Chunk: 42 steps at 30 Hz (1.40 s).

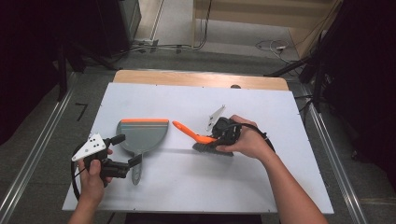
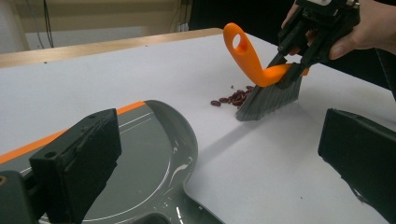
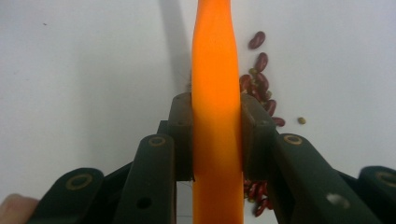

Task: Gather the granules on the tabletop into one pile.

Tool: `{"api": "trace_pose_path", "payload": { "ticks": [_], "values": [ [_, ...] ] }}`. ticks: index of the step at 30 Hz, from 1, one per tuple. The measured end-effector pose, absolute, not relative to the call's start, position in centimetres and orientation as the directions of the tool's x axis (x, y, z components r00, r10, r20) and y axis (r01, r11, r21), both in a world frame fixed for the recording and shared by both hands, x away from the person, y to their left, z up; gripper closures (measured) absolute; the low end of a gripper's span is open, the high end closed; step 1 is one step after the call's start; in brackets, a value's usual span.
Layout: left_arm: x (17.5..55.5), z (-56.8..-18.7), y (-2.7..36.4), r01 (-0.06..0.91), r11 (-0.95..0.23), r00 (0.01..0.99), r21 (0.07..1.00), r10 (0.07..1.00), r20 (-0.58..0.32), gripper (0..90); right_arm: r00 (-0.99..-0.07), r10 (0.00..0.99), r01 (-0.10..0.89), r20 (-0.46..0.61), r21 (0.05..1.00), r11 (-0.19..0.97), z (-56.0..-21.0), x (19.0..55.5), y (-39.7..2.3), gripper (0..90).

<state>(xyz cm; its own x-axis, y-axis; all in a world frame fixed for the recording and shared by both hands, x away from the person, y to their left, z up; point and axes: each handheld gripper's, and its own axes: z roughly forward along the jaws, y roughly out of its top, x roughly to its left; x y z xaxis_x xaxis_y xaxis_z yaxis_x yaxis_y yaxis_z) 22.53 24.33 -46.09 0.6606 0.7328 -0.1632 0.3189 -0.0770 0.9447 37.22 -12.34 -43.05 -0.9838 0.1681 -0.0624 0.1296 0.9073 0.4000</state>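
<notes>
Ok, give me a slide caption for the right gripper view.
Right gripper clamps the brush's orange handle above red beans scattered on the white table.

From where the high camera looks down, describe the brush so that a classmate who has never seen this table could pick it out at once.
Start at the white table and find the grey dustpan left of centre. To its right lies the brush, clamped at its handle by the right gripper, with its bristles on the table beside a small heap of red beans. Its orange looped handle and dark grey bristles set it apart.

Orange brush (image 2: 261, 74), red beans (image 2: 233, 98), grey dustpan (image 2: 154, 154)
</notes>
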Motion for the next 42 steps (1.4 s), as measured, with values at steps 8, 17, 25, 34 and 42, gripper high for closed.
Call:
{"api": "trace_pose_path", "payload": {
  "ticks": [8,17,25,34,42],
  "values": [
    [22.5,-46.1,24.3,0.319,-0.075,0.661,0.945,0.732,-0.165,0.0,-0.982,0.178,0.135,-0.062,0.427,0.894,-43.2,38.2,-12.6,68.9],
    [22.6,-46.1,24.3,0.318,-0.075,0.661,0.945,0.733,-0.164,0.0,-0.975,0.208,0.157,-0.073,0.435,0.886,-42.4,38.3,-12.6,68.9],
    [22.6,-46.2,24.3,0.321,-0.08,0.662,0.944,0.732,-0.163,0.0,-0.933,0.356,0.328,0.049,0.518,0.79,-40.2,37.5,-10.9,68.8],
    [22.6,-46.2,24.4,0.319,-0.077,0.663,0.945,0.73,-0.164,0.0,-0.779,0.575,0.617,0.251,0.472,0.629,-43.2,38.6,-6.6,68.9],
    [22.6,-46.2,24.6,0.318,-0.072,0.663,0.945,0.729,-0.168,0.0,-0.635,0.718,0.755,0.285,0.425,0.499,-44.4,40.4,-7.8,68.8]
  ]
}}
